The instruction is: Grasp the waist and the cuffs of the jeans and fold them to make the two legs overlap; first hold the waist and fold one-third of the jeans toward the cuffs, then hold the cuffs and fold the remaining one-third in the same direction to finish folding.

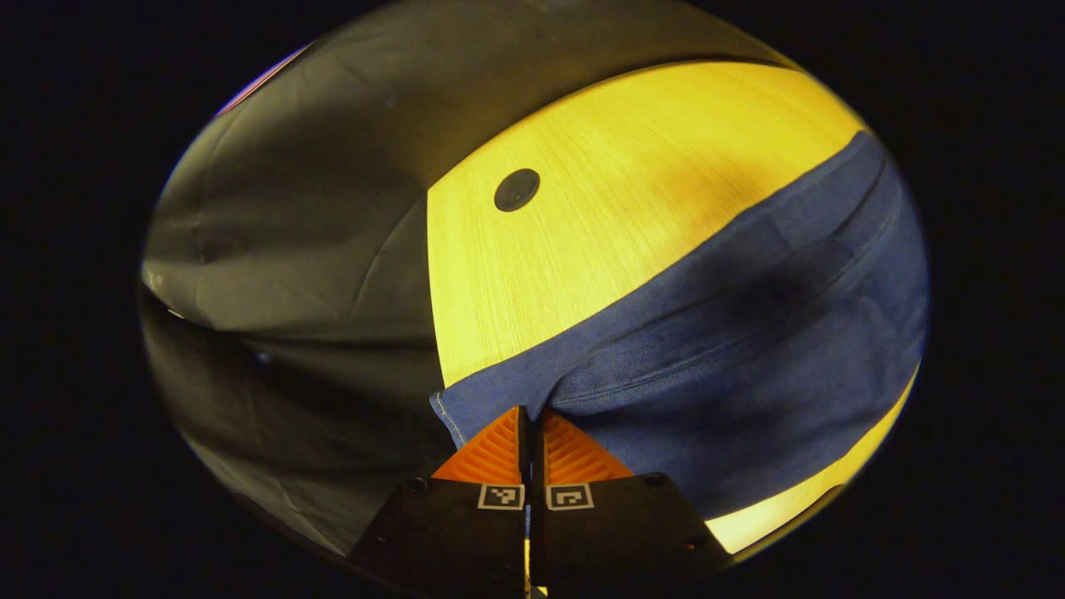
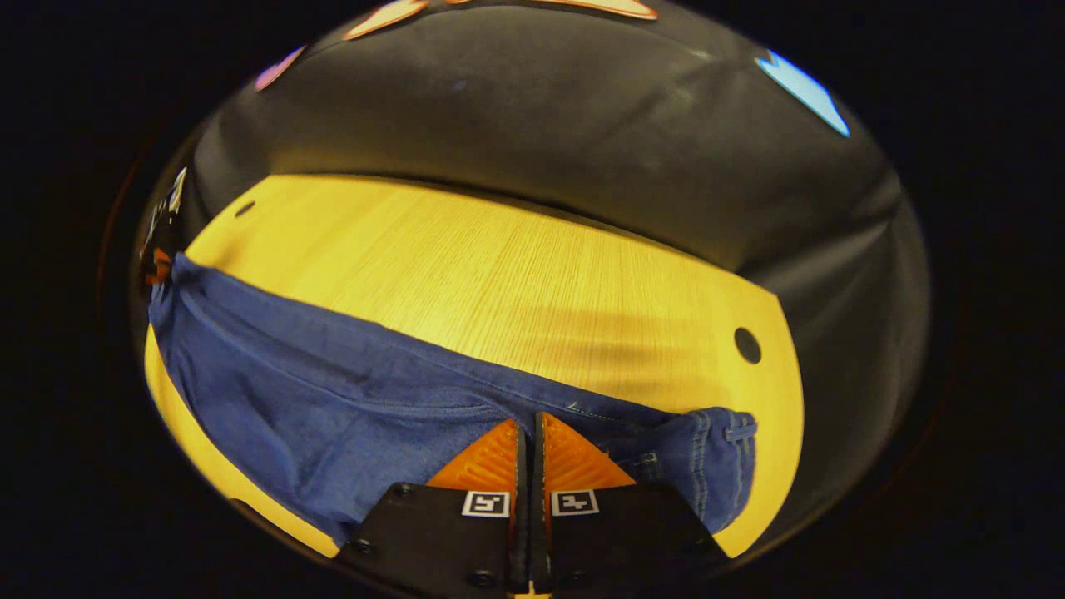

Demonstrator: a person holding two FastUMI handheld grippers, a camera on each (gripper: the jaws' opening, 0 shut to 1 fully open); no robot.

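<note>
Blue jeans (image 1: pixel 749 333) lie stretched in a long band across the yellow wooden table (image 1: pixel 624 166). In the left gripper view my left gripper (image 1: pixel 530 416) is shut on the cuff end, and the stitched hem (image 1: pixel 439 409) shows just left of its orange fingers. In the right gripper view the jeans (image 2: pixel 333 399) run from far left to the waist (image 2: pixel 724 457) with its belt loop at the right. My right gripper (image 2: pixel 530 428) is shut on the fabric close to the waist. The left gripper (image 2: pixel 158 268) appears small at the far-left end of the jeans.
A round black hole (image 1: pixel 517 190) sits in the tabletop beyond the cuff end; another hole (image 2: pixel 746 344) lies near the waist end. Bare table (image 2: pixel 499 266) stretches beyond the jeans up to the black cloth wall (image 2: pixel 541 108). The table's near edge (image 2: pixel 191 449) curves just below the fabric.
</note>
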